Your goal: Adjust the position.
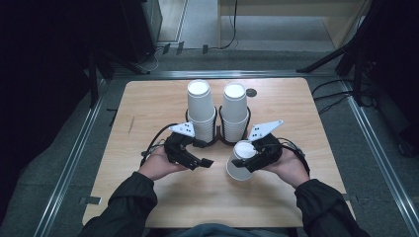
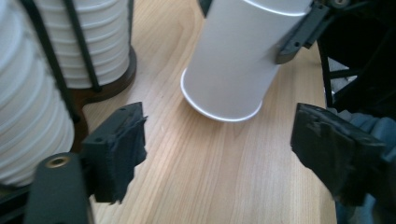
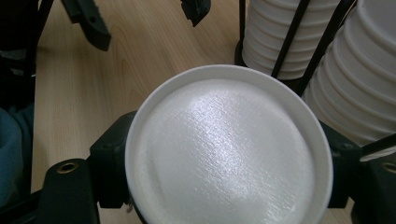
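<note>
My right hand-held gripper clamps an upside-down paper cup just above the bench — my left hand-held gripper waits wide open — squeezing harder could crumple it.

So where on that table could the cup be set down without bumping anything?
Bare wood lies along the table's left side, beside the left cup stack, and on the right past the right cup stack. The near edge is also free. It is crowded in the middle, where the left gripper, right gripper and held cup meet.
</note>
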`<action>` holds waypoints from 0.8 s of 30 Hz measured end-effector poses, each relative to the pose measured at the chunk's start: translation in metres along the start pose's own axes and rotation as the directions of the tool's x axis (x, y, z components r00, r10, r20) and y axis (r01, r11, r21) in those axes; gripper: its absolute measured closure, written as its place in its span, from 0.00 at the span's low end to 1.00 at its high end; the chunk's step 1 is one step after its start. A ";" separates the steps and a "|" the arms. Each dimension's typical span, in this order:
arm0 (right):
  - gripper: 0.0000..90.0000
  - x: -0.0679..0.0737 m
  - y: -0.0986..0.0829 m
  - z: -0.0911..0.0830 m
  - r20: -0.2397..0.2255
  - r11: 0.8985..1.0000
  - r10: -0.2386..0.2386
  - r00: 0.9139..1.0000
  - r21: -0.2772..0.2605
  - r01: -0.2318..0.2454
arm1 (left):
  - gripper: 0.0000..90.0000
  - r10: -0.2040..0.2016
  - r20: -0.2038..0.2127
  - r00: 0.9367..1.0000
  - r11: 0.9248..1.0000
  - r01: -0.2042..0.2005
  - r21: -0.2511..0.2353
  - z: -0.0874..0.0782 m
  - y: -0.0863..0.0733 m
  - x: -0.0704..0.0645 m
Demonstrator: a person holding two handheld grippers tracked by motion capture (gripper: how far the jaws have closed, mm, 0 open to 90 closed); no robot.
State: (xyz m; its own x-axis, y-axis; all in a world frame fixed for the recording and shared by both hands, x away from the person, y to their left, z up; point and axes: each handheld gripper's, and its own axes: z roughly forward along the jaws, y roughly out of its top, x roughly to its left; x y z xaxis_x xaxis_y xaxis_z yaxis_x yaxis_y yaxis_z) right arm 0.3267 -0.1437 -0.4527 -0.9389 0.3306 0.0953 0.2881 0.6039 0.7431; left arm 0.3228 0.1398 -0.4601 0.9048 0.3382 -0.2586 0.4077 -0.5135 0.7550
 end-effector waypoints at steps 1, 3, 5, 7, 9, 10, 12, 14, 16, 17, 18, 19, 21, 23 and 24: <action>0.27 0.000 0.000 0.000 0.001 1.000 -0.001 1.000 0.002 0.001 | 0.18 0.003 0.001 1.000 1.000 -0.003 0.004 0.001 0.000 -0.001; 0.27 -0.001 0.001 0.001 -0.001 1.000 -0.009 1.000 -0.003 0.009 | 0.15 0.016 0.002 1.000 0.999 -0.016 0.029 0.005 -0.001 -0.003; 0.27 -0.001 0.003 0.002 -0.003 1.000 -0.011 1.000 -0.006 0.011 | 0.14 0.017 -0.005 1.000 0.999 -0.017 0.027 0.006 -0.001 -0.004; 0.27 -0.002 0.004 0.003 -0.024 1.000 -0.011 1.000 -0.020 0.010 | 0.13 0.009 0.003 1.000 1.000 -0.009 0.019 0.006 0.000 -0.001; 0.27 -0.005 0.003 0.004 -0.046 0.999 0.007 0.999 -0.032 -0.008 | 0.13 -0.021 0.024 0.999 1.000 0.021 0.020 0.006 0.001 0.002; 0.27 -0.006 0.003 0.004 -0.052 0.999 0.006 0.999 -0.037 -0.008 | 0.13 -0.024 0.028 0.999 1.000 0.024 0.019 0.007 0.001 0.003; 0.27 -0.009 0.002 0.005 -0.057 0.999 0.015 0.998 -0.041 -0.017 | 0.12 -0.011 0.011 1.000 1.000 0.011 0.016 0.009 0.002 0.003; 0.27 -0.010 0.003 0.006 -0.056 0.999 0.014 0.998 -0.042 -0.017 | 0.10 -0.003 -0.001 1.000 1.000 0.003 0.017 0.011 0.003 0.001; 0.27 -0.008 0.004 0.006 -0.054 0.999 0.005 0.999 -0.042 -0.007 | 0.07 0.007 -0.005 1.000 1.000 -0.007 0.027 0.015 0.004 0.000; 0.27 -0.008 0.005 0.006 -0.059 0.999 0.002 0.998 -0.046 -0.004 | 0.05 0.010 -0.006 1.000 0.999 -0.009 0.032 0.017 0.005 -0.002; 0.27 -0.008 0.005 0.006 -0.059 0.999 0.002 0.998 -0.046 -0.004 | 0.02 0.010 -0.006 1.000 0.999 -0.009 0.032 0.017 0.005 -0.002; 0.27 -0.006 0.005 0.006 -0.062 0.999 0.003 0.998 -0.046 -0.006 | 0.02 0.018 0.000 1.000 0.999 -0.018 0.034 0.020 0.005 -0.003; 0.27 -0.004 0.010 0.005 -0.060 0.999 -0.014 0.998 -0.041 0.012 | 0.02 0.019 0.007 1.000 0.999 -0.019 0.031 0.024 0.005 -0.007; 0.27 -0.003 0.012 0.003 -0.061 0.999 -0.018 0.998 -0.047 0.015 | 0.02 0.025 0.011 1.000 0.999 -0.026 0.031 0.026 0.005 -0.008; 0.27 -0.002 0.014 0.002 -0.064 0.998 -0.022 0.998 -0.054 0.019 | 0.02 0.031 0.003 1.000 0.999 -0.031 0.026 0.026 0.006 -0.009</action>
State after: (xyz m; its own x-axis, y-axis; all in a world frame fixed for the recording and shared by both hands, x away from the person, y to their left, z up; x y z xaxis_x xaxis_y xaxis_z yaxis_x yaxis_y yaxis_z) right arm 0.3332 -0.1345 -0.4434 -0.9552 0.2700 0.1211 0.2599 0.5698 0.7796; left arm 0.3203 0.1129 -0.4695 0.9172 0.3202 -0.2371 0.3829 -0.5443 0.7464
